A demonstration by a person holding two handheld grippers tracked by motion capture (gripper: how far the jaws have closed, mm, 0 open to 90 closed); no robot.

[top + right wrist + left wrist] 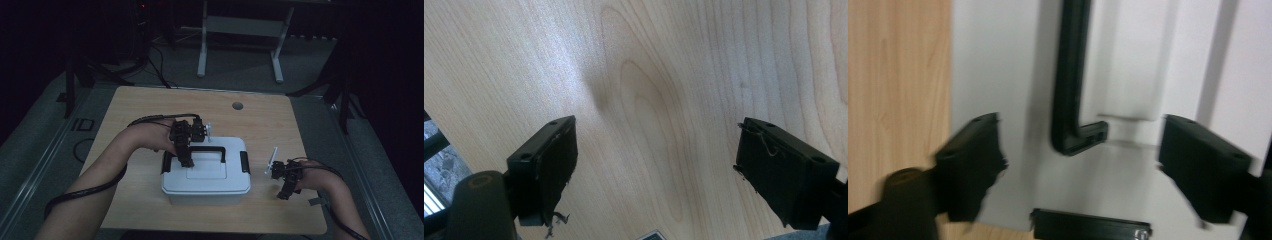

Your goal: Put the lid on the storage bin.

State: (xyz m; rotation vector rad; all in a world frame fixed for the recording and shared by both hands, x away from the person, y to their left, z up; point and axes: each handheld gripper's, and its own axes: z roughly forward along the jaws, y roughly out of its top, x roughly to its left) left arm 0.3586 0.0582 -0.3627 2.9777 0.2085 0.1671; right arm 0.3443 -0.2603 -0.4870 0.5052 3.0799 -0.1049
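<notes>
at the middle of the wooden desk (150, 110) sits a white lidded box (206, 172) with a black carry handle (207, 150) lying across its lid and a black latch (244, 161) at its 3 o'clock end. the left gripper (186, 142) hangs over the lid's 10 o'clock part, jaws spread wide apart with the handle's corner (1075, 135) between them, touching neither. the right gripper (286, 177) is at the box's 3 o'clock, apart from it, above bare desk, jaws also wide apart and empty.
</notes>
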